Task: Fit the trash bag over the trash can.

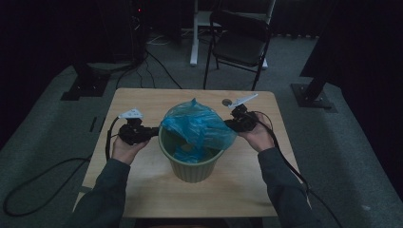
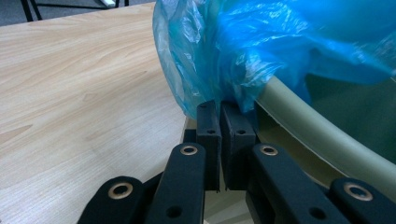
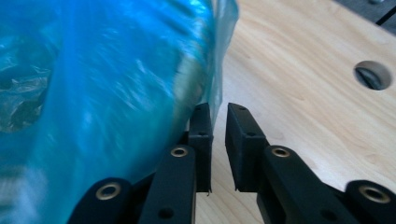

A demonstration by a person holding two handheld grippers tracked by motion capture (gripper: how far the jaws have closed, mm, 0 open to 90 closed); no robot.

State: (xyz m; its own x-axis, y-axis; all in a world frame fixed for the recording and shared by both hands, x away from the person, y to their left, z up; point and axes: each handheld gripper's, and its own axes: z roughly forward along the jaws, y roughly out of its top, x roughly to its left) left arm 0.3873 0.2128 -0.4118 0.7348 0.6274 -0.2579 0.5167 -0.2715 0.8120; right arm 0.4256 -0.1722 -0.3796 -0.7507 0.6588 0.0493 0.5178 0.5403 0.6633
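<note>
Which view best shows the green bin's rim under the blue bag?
The high view: the bin rim shows almost whole beneath the bag. The left gripper view shows one curved stretch; the right gripper view only a blurred hint through plastic.

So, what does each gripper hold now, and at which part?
The left gripper is shut on the blue bag at its edge beside the bin rim. The right gripper is slightly open around the bag's edge, not clamped.

— What carries everything?
— 1 pale wooden tabletop (image 1: 142,187), on grey carpet.
— What stands on it?
— 1 green bin (image 1: 192,168), near the middle. Beyond the bin, 1 round hole (image 1: 227,101) near the far edge.
</note>
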